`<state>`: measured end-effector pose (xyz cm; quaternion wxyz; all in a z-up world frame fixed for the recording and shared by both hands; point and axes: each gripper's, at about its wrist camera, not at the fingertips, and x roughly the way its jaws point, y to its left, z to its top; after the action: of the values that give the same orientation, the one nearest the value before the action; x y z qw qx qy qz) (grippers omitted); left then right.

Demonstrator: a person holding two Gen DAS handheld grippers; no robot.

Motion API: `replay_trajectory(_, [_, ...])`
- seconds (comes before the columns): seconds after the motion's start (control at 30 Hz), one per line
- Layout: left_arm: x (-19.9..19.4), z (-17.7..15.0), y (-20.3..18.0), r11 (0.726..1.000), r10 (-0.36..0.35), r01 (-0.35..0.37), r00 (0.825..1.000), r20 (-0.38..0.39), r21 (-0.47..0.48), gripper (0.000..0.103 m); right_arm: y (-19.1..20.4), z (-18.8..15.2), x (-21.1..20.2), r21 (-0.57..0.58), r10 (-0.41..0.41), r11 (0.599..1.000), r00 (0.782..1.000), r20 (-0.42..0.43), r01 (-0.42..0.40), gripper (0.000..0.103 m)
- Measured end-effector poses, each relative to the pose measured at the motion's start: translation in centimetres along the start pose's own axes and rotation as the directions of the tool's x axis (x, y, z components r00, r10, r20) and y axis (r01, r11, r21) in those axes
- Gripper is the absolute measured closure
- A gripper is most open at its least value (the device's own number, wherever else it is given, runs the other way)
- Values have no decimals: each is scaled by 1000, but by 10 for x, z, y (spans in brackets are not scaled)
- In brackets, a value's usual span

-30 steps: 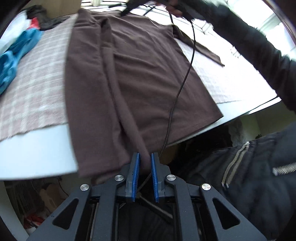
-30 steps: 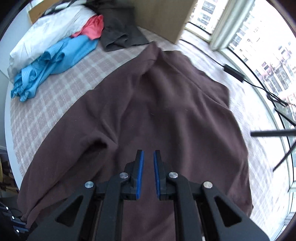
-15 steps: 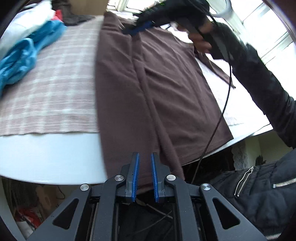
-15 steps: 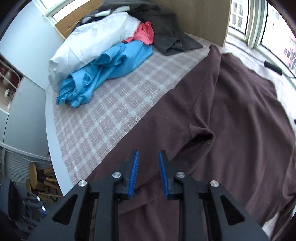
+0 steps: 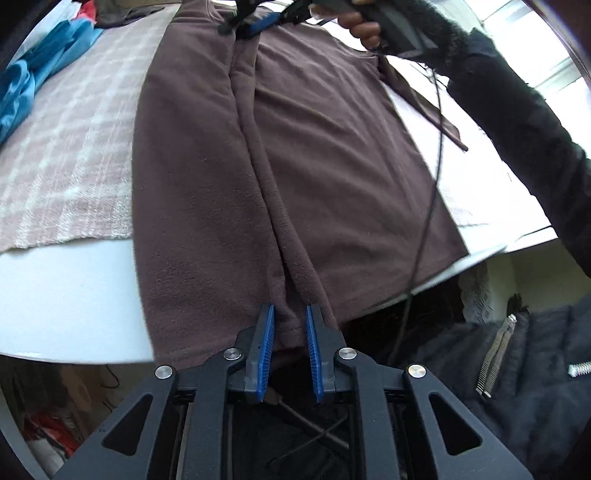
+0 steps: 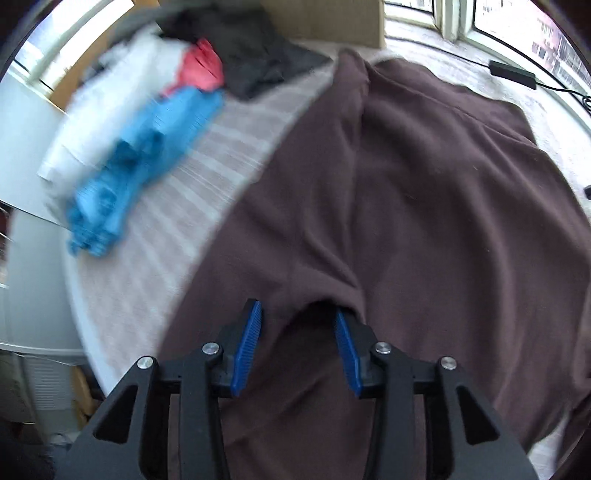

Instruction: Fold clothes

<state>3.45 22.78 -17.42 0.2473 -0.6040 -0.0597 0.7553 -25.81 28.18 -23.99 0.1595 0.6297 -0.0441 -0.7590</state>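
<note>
- In the left wrist view, the blue garment (image 5: pixel 22 92) lies bunched at the far left on the checked cloth (image 5: pixel 74 147), which covers part of the white counter (image 5: pixel 66 288).
- The brown garment (image 5: pixel 288 155) lies flat on the counter, its near hem hanging over the edge. A folded panel runs lengthwise down its middle as a long ridge.
- The left gripper (image 5: pixel 290 317) sits at that near hem. Its fingers are easing apart, with the end of the ridge between the blue pads; whether the pads press the fabric or stand just clear of it cannot be told.
- At the top, the right gripper (image 5: pixel 258 22) reaches the far end of the same ridge, held by a hand (image 5: pixel 364 26) in a dark sleeve (image 5: pixel 524 110). A black cable (image 5: pixel 432 192) hangs across the garment's right part.
- In the right wrist view, which is blurred at the left, a pile of clothes (image 6: pixel 166 92) in white, blue, red and dark grey lies on the checked cloth, well apart from the brown garment.
- The brown garment (image 6: pixel 424 192) fills the middle and right, wrinkled near the gripper.
- The right gripper (image 6: pixel 299 321) has its fingers released and widening, a pucker of brown fabric between them, the pads not pressing it.
</note>
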Motion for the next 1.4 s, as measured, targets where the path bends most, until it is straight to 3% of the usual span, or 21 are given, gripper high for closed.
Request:
replay_trajectory(0.13, [-34,12,15,997,73,-70,993,93,-38,87,-8,1,-28,15,28,999,996,90,-29,63])
replay_trajectory(0.2, [-34,19,21,994,104,-99,988,110,-50,87,-8,7,-34,15,-17,1000,993,117,15,61])
replay_trajectory(0.37, [0,26,24,989,146,-146,988,42,-18,87,-8,18,-6,-17,-112,994,994,10,112,59])
replay_trajectory(0.47, [11,21,22,987,162,-162,987,21,8,87,-13,27,-29,2,-102,995,991,81,102,100])
replay_trajectory(0.6, [11,21,28,991,132,-131,991,5,-17,87,3,59,-52,-80,-51,994,980,192,68,100])
replay_trajectory(0.73, [11,22,26,990,138,-138,990,-1,4,87,23,101,-19,-150,-75,984,986,148,97,100])
replay_trajectory(0.87, [10,21,26,990,139,-139,990,2,19,87,3,137,18,-93,-154,982,982,113,164,103])
replay_trajectory(1.0, [8,17,28,993,119,-119,993,17,19,87,-18,153,17,11,-64,998,990,127,63,103])
replay_trajectory(1.1, [3,11,33,996,90,-90,996,2,-5,87,-9,144,-9,-13,-92,995,983,157,95,102])
replay_trajectory(1.2, [-21,-7,47,993,90,-89,996,7,-71,87,-2,119,-50,-4,18,1000,987,162,-18,100])
replay_trajectory(1.3, [-46,-27,64,982,108,-103,994,23,-159,87,19,71,-90,-92,101,992,984,147,-88,99])
replay_trajectory(1.4, [-59,-40,69,981,126,-122,992,19,-148,87,44,11,-112,-165,155,977,979,131,-133,99])
